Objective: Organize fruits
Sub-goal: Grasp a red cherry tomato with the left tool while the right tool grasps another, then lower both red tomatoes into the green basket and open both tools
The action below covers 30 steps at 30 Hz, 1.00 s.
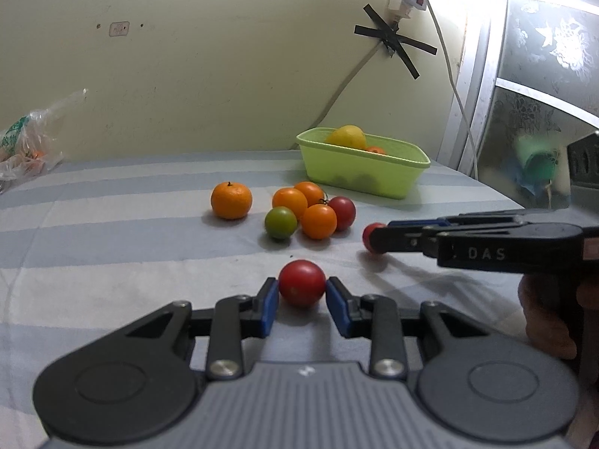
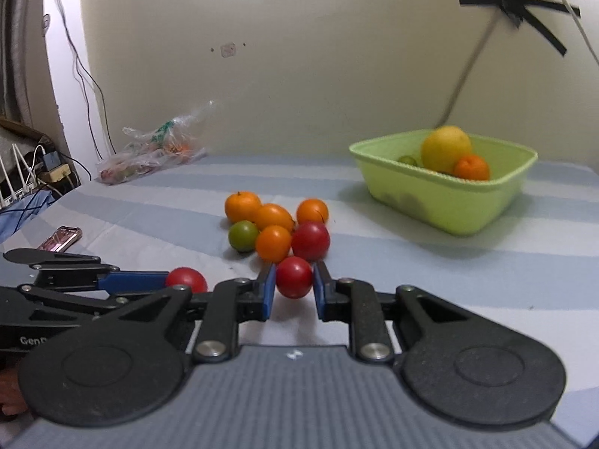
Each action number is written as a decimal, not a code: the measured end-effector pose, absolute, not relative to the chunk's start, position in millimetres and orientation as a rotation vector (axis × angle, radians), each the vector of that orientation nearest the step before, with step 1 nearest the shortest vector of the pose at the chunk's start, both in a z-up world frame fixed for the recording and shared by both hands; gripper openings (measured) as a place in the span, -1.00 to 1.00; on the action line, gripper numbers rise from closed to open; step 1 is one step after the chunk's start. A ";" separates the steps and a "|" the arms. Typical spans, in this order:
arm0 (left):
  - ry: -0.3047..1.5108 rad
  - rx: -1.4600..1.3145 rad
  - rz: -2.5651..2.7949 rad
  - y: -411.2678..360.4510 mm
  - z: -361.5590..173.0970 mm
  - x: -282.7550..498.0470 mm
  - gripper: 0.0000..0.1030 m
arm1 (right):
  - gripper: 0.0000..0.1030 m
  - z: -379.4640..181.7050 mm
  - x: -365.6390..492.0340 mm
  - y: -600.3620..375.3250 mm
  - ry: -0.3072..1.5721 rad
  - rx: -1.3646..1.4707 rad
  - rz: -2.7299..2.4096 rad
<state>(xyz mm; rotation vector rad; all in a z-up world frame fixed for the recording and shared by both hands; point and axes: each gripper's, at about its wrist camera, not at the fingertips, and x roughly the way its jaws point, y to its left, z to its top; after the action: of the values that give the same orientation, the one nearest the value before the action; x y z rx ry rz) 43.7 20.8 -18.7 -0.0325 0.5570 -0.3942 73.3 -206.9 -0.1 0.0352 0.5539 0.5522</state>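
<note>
Green tub [image 2: 483, 202] holds citrus [image 2: 445, 147]; each hand-held gripper [image 1: 301, 290] [image 2: 294, 280] pinches a tomato [image 1: 301, 282] [image 2: 294, 276]

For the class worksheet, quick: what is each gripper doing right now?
Left gripper: closed on a red tomato, pads touching both sides.
Right gripper: closed on another red tomato, just in front of the fruit pile.

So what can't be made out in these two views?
- Green basket: lower contents, both views, hidden by its wall.
- Plastic bag: contents, both views, small and blurred.
- Red tomato at the right tongs: left view, mostly covered by a finger.
- Pink object: right view, too small to identify.
</note>
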 end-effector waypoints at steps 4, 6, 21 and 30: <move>0.558 -0.045 -0.397 21.9 -18.5 44.3 -0.43 | -0.48 -2.4 74.8 -200.5 0.579 0.014 0.566; 0.559 -0.045 -0.398 22.4 -18.7 44.6 -0.43 | -0.47 -2.9 75.2 -199.8 0.581 0.013 0.566; 0.549 -0.031 -0.406 18.4 -17.5 41.7 -0.34 | -0.20 -5.4 77.2 -197.0 0.615 -0.008 0.576; 0.552 -0.023 -0.402 16.7 -17.6 42.1 -0.26 | -0.04 -5.2 75.7 -193.5 0.613 -0.036 0.595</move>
<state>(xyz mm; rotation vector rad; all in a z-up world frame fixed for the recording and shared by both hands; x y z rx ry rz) 42.1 16.7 -17.6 -0.0235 0.5521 -0.4016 75.7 -193.5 -5.2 -0.0363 0.6125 0.5951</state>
